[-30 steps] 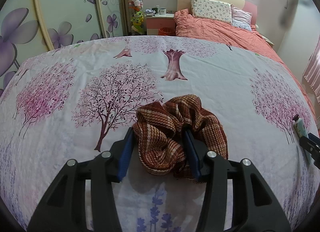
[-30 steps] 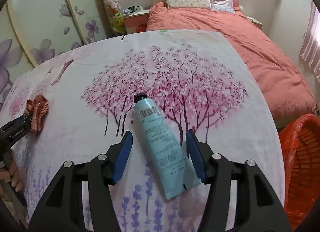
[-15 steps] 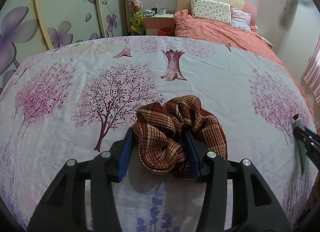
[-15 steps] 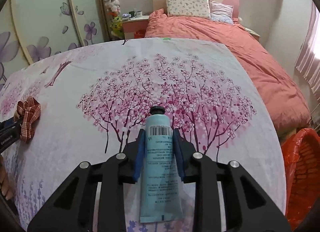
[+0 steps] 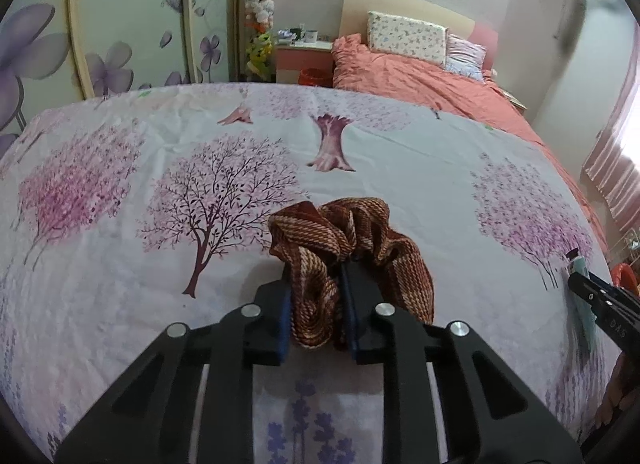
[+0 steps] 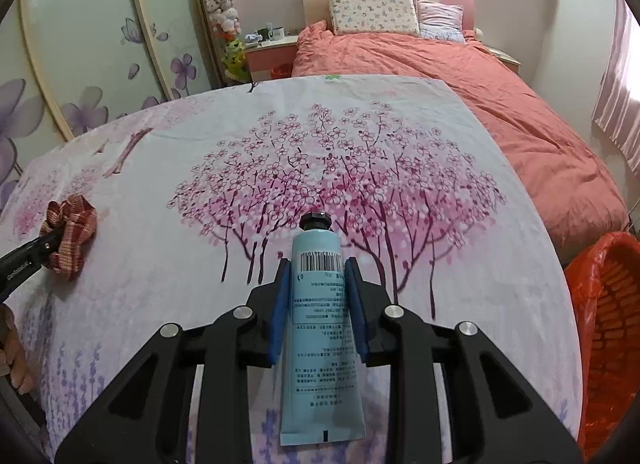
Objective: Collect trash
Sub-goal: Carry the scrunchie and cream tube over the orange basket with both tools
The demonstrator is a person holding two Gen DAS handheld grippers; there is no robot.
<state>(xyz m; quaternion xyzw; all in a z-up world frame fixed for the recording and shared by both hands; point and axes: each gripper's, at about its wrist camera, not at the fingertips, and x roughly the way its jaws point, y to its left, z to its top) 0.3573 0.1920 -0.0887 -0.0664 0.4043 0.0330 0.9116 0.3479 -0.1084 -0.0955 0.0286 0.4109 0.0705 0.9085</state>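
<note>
The left claw (image 5: 314,304) pinches the brown scrunchie (image 5: 348,252) on the flowered counter (image 5: 400,152) while the right claw (image 6: 318,296) clamps the blue tube (image 6: 320,328), so lift both straight up, keeping pressure, toward the orange basket (image 6: 604,340).

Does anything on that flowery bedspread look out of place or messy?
Only two stray items: a crumpled brown striped fabric scrunchie, pinched in the left hand-held gripper, and a light blue plastic tube with a black cap, clamped in the right hand-held gripper. Nothing looks spilled or damaged.
</note>
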